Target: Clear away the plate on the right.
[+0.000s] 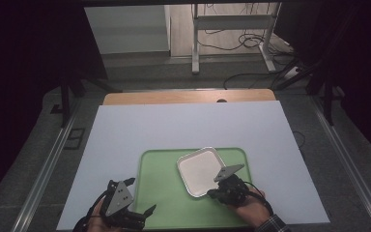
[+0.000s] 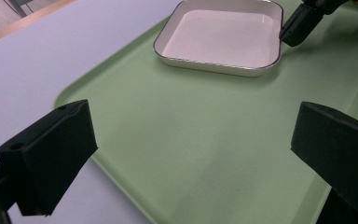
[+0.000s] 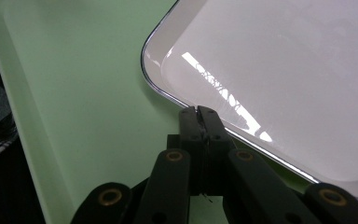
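Note:
A white square dish (image 1: 200, 170) with a thin dark rim lies on the right half of a green tray (image 1: 164, 193). My right gripper (image 1: 212, 193) is at the dish's near edge. In the right gripper view its jaws are pressed together on the rim of the dish (image 3: 284, 84), at the gripper's (image 3: 199, 112) tips. My left gripper (image 1: 142, 195) hangs open over the tray's front left corner with nothing between its jaws. The left gripper view looks across the bare tray (image 2: 191, 177) to the dish (image 2: 221, 37), with the right gripper (image 2: 289, 35) touching its far corner.
The tray rests on a pale mat (image 1: 183, 121) that covers a wooden table (image 1: 188, 96). Behind the table stand a metal frame (image 1: 232, 21) and loose cables (image 1: 251, 41) on the floor. Dark curtains close both sides.

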`<state>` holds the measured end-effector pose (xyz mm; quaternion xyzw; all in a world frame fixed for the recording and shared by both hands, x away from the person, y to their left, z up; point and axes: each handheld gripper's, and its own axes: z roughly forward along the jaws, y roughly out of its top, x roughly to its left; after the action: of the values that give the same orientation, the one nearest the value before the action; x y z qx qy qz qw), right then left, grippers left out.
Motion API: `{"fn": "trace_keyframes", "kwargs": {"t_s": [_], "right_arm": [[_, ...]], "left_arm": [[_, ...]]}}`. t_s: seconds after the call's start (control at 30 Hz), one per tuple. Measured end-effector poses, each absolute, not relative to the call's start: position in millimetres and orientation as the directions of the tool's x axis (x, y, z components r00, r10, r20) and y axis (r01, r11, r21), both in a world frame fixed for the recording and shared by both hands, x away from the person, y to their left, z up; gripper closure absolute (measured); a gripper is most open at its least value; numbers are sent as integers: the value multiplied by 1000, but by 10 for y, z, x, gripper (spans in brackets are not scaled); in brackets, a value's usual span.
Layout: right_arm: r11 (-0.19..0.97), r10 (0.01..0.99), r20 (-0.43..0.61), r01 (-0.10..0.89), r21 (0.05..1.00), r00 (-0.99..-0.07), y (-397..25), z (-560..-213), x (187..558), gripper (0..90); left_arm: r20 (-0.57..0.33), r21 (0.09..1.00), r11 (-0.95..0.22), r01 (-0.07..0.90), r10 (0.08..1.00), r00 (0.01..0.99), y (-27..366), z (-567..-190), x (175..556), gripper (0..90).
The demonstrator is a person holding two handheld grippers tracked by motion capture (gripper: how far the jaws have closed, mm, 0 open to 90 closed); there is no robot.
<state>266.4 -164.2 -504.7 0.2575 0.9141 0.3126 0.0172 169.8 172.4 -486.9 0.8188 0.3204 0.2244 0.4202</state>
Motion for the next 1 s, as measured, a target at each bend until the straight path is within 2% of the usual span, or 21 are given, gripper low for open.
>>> {"fn": "trace_keyframes", "kwargs": {"t_s": [1.0], "right_arm": [[675,447,87,400,620,-890,-1227,-5120,2730,894]], "left_arm": [[101,829,-448,334,708,699,1710,-4873,1700,0]]}}
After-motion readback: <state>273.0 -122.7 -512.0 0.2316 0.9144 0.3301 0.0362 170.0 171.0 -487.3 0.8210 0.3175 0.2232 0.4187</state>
